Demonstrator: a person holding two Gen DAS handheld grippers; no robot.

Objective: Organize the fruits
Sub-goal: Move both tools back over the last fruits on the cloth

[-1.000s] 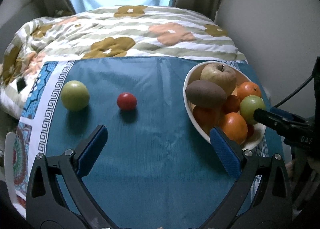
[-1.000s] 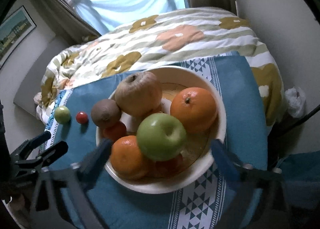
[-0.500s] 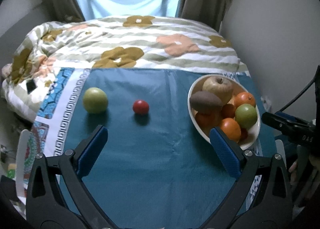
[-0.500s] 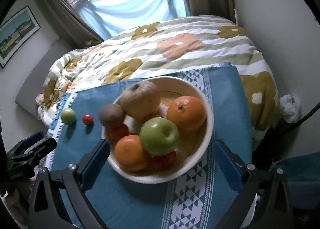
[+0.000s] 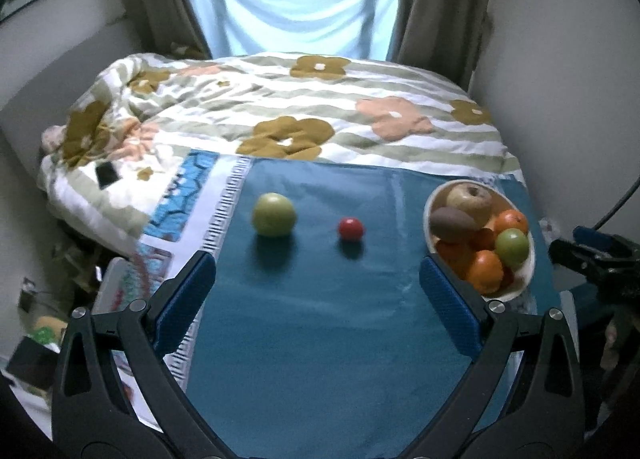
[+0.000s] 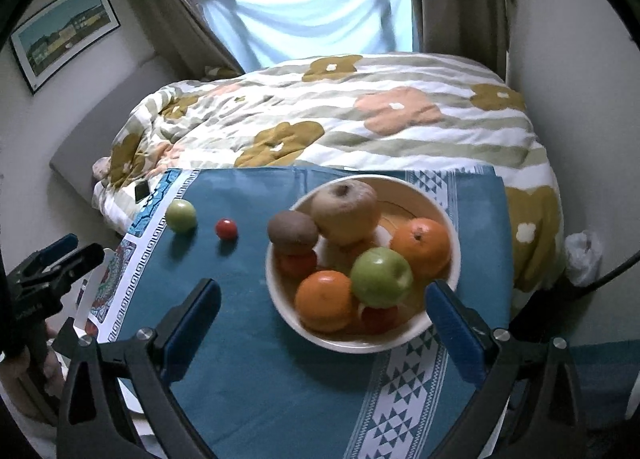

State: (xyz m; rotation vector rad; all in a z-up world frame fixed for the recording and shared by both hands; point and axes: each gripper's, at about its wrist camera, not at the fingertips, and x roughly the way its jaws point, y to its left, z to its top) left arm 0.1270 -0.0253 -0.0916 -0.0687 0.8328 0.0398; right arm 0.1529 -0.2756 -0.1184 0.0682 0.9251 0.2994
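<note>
A flowered quilt [image 5: 304,127] is spread across the upper half of both views, below a blue curtain [image 5: 296,7] at the top centre. The lower half of each frame is covered by a teal cloth [image 5: 320,319]. A cream bowl [image 6: 400,339] is seen at the centre of the right wrist view and at the right edge of the left wrist view; a pale apple [image 6: 346,209], a brown kiwi [image 6: 292,231], two oranges [image 6: 422,245] and a green apple [image 6: 380,277] are piled in it. A loose green fruit [image 5: 274,215] is set on the cloth left of centre, with a small red tomato [image 5: 351,228] just to its right, apart from it. The left gripper [image 5: 316,301] is held released at the bottom of its frame, nothing between its blue pads [image 5: 184,303]. The right gripper [image 6: 324,323] is likewise spread wide, with the bowl's near rim seen between its pads [image 6: 452,335], untouched
</note>
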